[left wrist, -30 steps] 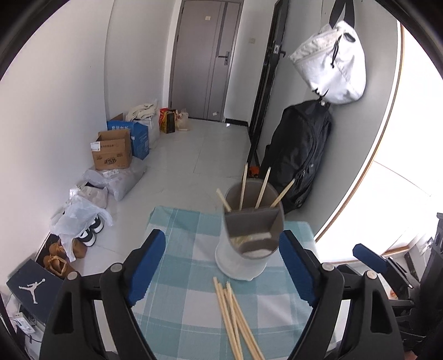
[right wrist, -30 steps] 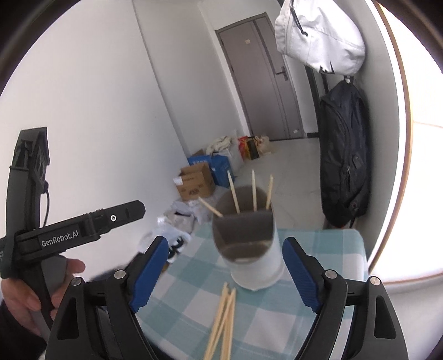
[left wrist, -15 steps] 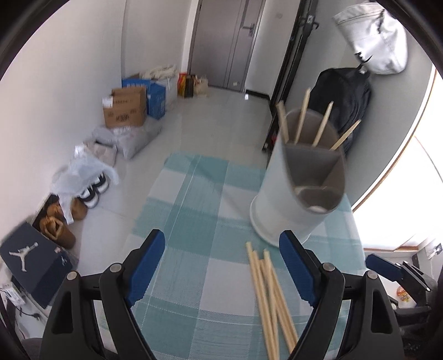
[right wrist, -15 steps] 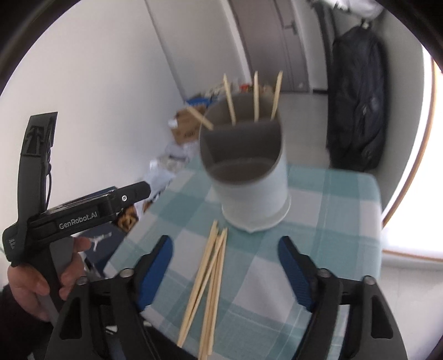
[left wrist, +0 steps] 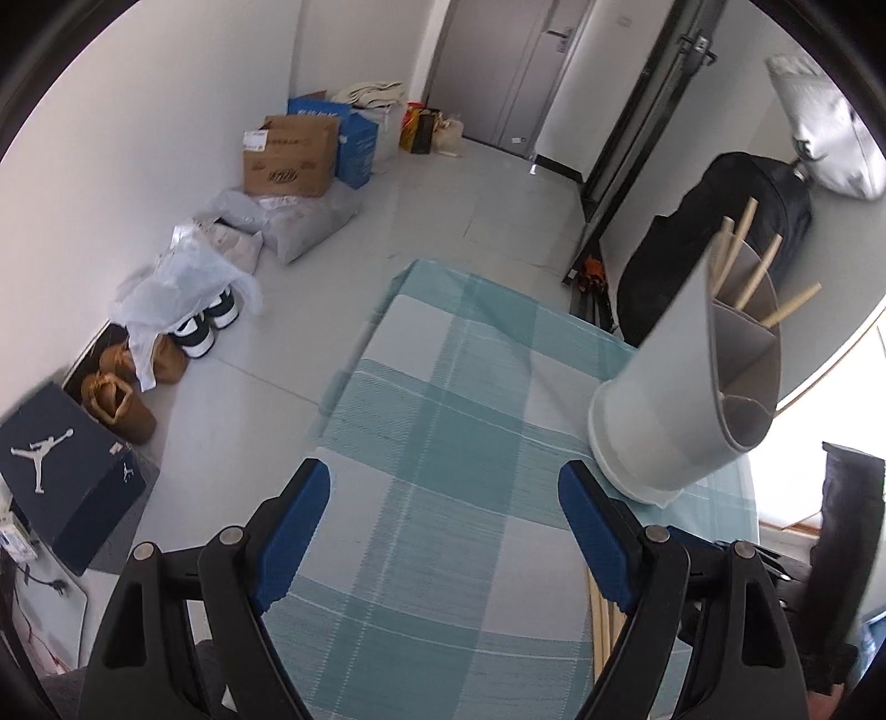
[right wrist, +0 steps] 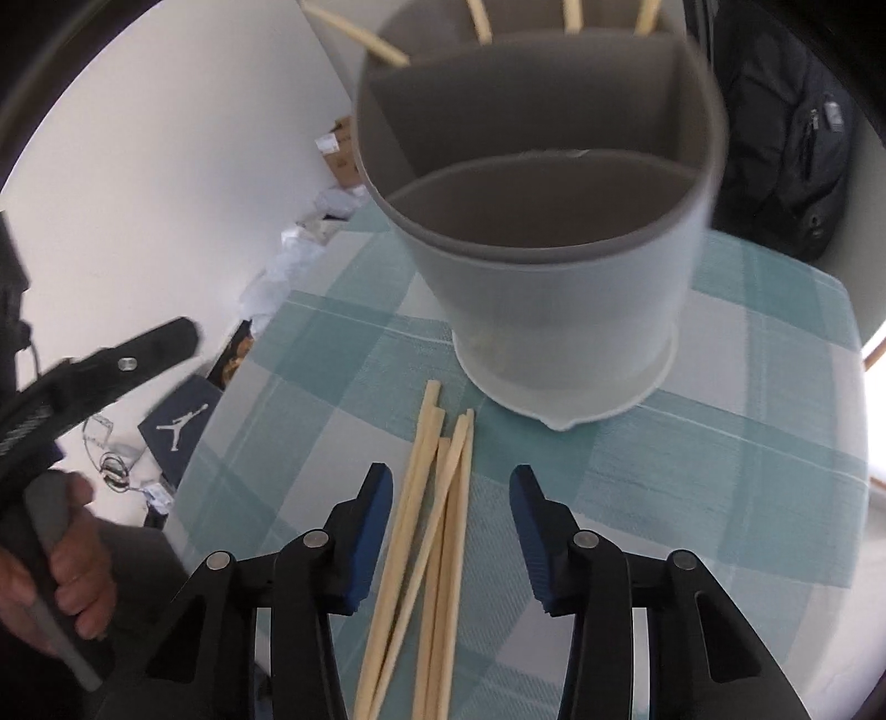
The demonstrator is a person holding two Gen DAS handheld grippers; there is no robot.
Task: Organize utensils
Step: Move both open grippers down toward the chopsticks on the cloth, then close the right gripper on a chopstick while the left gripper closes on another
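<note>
Checked cloth (left wrist: 443, 498) over table, teal and white squares; pale tiled floor beyond, grey door (left wrist: 498, 72) at far end, boxes (left wrist: 293, 155) and shoes (left wrist: 205, 327) along left wall, black backpack (left wrist: 720, 221) against right wall. Left wrist view: left gripper (left wrist: 443, 498) low over bare cloth, blue pads wide apart, nothing between them. Holder (left wrist: 686, 399) at right, just beyond the right pad, grey cylinder with inner dividers, upright on cloth but bent by the lens. Four chopsticks in holder (left wrist: 742, 232) leaning out of its far compartment. Loose chopsticks (left wrist: 601, 615) only just visible at lower right, mostly hidden behind the right finger. Right wrist view: same cloth (right wrist: 747, 443), holder (right wrist: 554, 277) large and close at top centre, slightly blurred, near compartment looking bare as far as visible, sticks (right wrist: 479, 19) poking from the far one. Loose chopsticks (right wrist: 437, 526) lying flat in a rough bundle, tips near the holder base but apart from it, running back toward the camera. Right gripper (right wrist: 451, 498) straddling that bundle, pads partly open on either side, not touching the sticks; contact with cloth impossible to judge. Left gripper (right wrist: 111, 371) at left edge, off the table edge, blurred, handle gripped by a hand (right wrist: 66, 559).
</note>
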